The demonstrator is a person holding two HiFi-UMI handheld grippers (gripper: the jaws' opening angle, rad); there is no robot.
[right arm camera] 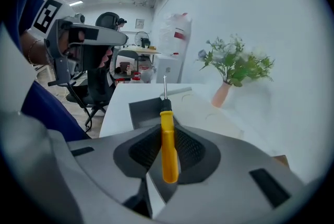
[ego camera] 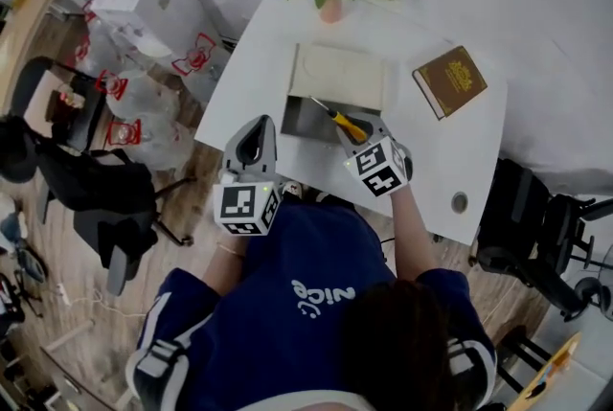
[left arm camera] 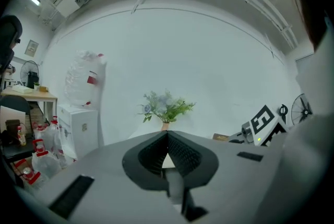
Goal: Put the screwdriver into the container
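I have the screwdriver (right arm camera: 167, 139) in my right claw (right arm camera: 166, 125): the jaws are clamped on its yellow handle, which runs straight along the gap between them, and the thin metal shaft sticks out past the tips toward the far side. From the head view the shaft reaches out over the grey container (ego camera: 305, 120), which sits open on the white table (ego camera: 450, 165) with a cream panel (ego camera: 340, 74) lying against its far side – lid or separate piece, I can't tell. Whether the blade's end touches the container's floor is not clear, and the blade is too small to read its type. My right claw and its marker cube cover the container's near right corner, and my own shoulders hide the table's near edge. My right forearm reaches in from the near right, the claw tipped downward at the container. My left claw (left arm camera: 167, 137) is pressed closed with nothing in it – it hangs at the table's near left edge, well left of the container, pointing about level at the flowers (left arm camera: 166, 107) and the far wall.
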